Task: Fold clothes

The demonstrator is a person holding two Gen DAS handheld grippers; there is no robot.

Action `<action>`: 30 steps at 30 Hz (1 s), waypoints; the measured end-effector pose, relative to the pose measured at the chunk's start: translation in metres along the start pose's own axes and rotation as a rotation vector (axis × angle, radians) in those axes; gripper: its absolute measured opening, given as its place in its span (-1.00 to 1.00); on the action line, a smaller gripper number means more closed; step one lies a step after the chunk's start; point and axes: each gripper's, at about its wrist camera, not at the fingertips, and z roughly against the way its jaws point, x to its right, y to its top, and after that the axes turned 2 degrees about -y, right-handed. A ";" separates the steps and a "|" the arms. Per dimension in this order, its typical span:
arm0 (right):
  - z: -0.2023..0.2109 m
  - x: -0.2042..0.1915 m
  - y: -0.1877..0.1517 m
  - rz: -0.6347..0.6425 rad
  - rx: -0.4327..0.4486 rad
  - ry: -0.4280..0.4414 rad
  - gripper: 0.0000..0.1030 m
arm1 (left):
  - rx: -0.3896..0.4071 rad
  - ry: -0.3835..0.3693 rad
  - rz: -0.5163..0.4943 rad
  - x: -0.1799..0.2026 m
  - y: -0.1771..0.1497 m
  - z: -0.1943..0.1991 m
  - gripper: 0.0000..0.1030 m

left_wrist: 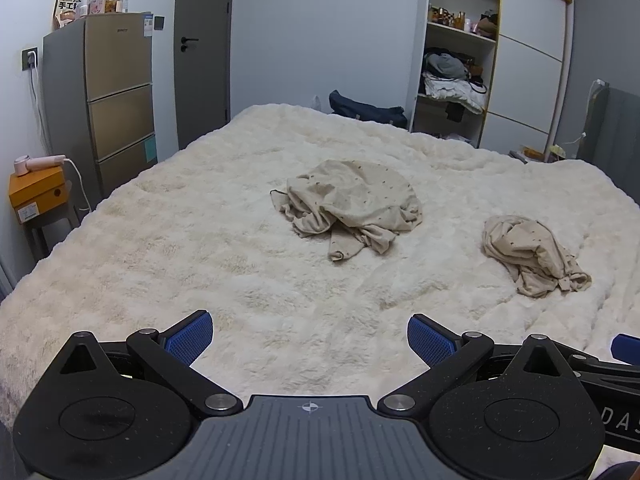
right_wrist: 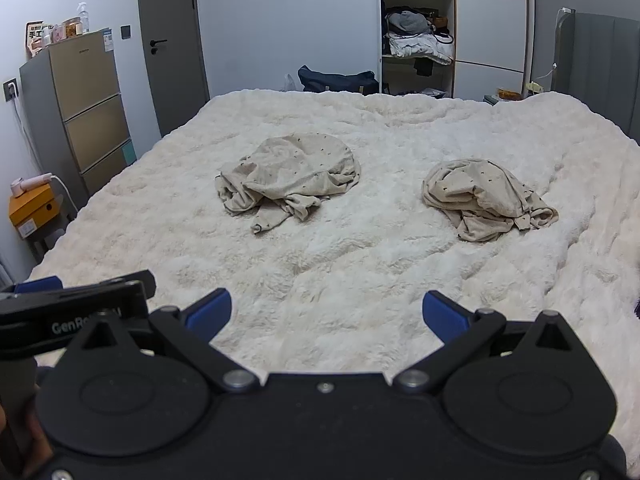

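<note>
Two crumpled beige garments with small dark specks lie on a fluffy cream bed cover (left_wrist: pixel 200 240) (right_wrist: pixel 360 272). The larger garment (left_wrist: pixel 352 204) (right_wrist: pixel 288 180) sits mid-bed. A smaller garment (left_wrist: pixel 532 256) (right_wrist: pixel 484 200) lies apart to its right. My left gripper (left_wrist: pixel 310 338) hovers open over the near part of the bed, well short of both garments, nothing between its blue pads (left_wrist: pixel 190 338). My right gripper (right_wrist: pixel 326 314) is open too and holds nothing, beside the left gripper's body (right_wrist: pixel 76 312), which shows at the left edge of the right wrist view.
A tall fridge (left_wrist: pixel 116 92) and an orange box (left_wrist: pixel 36 196) with a pink hair dryer stand left of the bed. A grey door (left_wrist: pixel 202 48) is behind. An open wardrobe (left_wrist: pixel 460 68) with piled clothes and a dark bag (left_wrist: pixel 364 110) lie past the far edge.
</note>
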 end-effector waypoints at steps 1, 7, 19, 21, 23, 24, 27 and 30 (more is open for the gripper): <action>0.000 0.000 0.000 0.000 0.000 0.000 1.00 | 0.000 0.000 0.000 0.000 0.000 0.000 1.00; -0.001 0.001 0.000 -0.002 -0.003 -0.002 1.00 | -0.004 -0.001 -0.002 0.000 0.001 0.000 1.00; 0.003 -0.004 -0.007 0.004 -0.004 -0.007 1.00 | -0.005 -0.009 0.002 -0.003 0.000 -0.002 1.00; 0.003 -0.004 -0.007 0.004 -0.005 -0.010 1.00 | -0.006 -0.010 0.003 -0.003 -0.001 -0.002 1.00; 0.003 -0.004 -0.007 0.003 -0.002 -0.009 1.00 | -0.003 -0.010 0.002 -0.003 0.000 -0.001 1.00; 0.003 -0.004 -0.006 0.002 -0.002 -0.009 1.00 | -0.001 -0.009 0.002 -0.003 0.000 -0.001 1.00; 0.004 -0.004 -0.006 0.003 0.002 -0.010 1.00 | 0.000 -0.010 0.002 -0.003 0.001 -0.001 1.00; 0.004 -0.005 -0.005 0.008 0.003 -0.015 1.00 | 0.000 -0.011 0.005 -0.002 0.000 -0.002 1.00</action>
